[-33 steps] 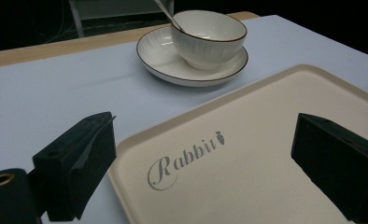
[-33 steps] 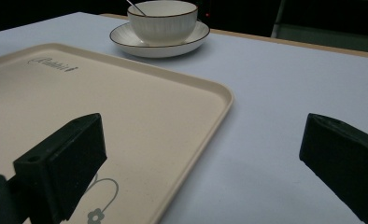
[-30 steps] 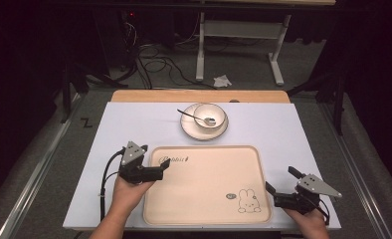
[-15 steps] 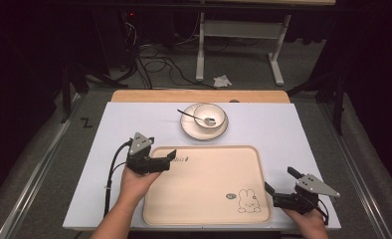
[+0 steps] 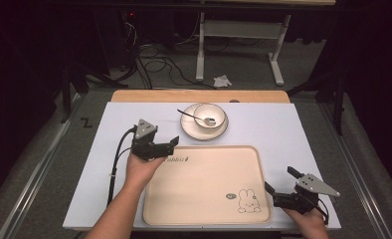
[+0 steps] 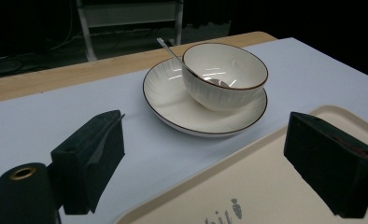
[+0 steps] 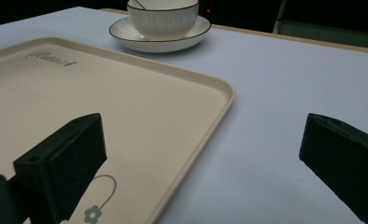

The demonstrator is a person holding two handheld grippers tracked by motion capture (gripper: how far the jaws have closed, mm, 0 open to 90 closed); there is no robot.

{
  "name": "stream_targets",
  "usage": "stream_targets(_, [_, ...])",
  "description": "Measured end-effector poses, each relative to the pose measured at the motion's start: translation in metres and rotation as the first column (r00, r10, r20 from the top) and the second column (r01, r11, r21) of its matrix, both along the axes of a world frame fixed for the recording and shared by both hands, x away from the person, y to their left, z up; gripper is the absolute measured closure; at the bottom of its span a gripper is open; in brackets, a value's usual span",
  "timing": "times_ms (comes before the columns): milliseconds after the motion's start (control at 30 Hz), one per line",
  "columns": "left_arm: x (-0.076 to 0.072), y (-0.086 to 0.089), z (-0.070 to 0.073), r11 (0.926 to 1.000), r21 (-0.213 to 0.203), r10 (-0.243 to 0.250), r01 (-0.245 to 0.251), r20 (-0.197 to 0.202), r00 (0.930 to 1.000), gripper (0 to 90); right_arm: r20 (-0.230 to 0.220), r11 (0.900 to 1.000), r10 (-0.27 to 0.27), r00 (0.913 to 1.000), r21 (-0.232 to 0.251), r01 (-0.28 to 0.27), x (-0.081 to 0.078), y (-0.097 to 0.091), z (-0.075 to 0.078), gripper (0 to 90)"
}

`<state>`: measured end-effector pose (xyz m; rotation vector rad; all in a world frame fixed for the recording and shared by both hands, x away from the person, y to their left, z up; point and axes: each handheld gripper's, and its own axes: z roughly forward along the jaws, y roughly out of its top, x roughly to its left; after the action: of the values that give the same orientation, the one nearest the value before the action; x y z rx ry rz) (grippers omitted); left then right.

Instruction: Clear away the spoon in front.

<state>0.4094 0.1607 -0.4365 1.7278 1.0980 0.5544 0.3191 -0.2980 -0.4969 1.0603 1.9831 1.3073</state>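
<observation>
A white bowl (image 5: 210,115) with a brown rim stands on a matching saucer (image 5: 190,128), and a metal spoon (image 5: 189,115) rests in the bowl. In front of it lies a cream tray (image 5: 204,184) printed with a rabbit. My left gripper (image 5: 170,148) is open at the tray's far left corner, its jaws pointing towards the bowl (image 6: 224,74) and saucer (image 6: 173,100), a short way off. My right gripper (image 5: 278,179) is open at the tray's near right corner, straddling the tray's edge (image 7: 219,107). Nothing is between either pair of jaws.
The white table top (image 5: 283,129) ends in a wooden strip (image 5: 199,95) at the back. Beyond it are a dark floor with cables (image 5: 154,55) and a metal stand (image 5: 239,35). Bare table lies to the right of the saucer.
My left gripper has moved forward and to the right, from the tray's left side to its far left corner, nearer the bowl. The right gripper has stayed put.
</observation>
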Motion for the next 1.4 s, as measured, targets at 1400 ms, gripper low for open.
stream_targets(1400, [0.097, -0.017, 0.013, 0.9979, -0.042, 0.044, -0.050, -0.124, 0.9913, 37.3, -0.006, 1.0000, 0.006, 1.0000, -0.004, -0.006, 0.003, 0.002, -0.002, 1.1])
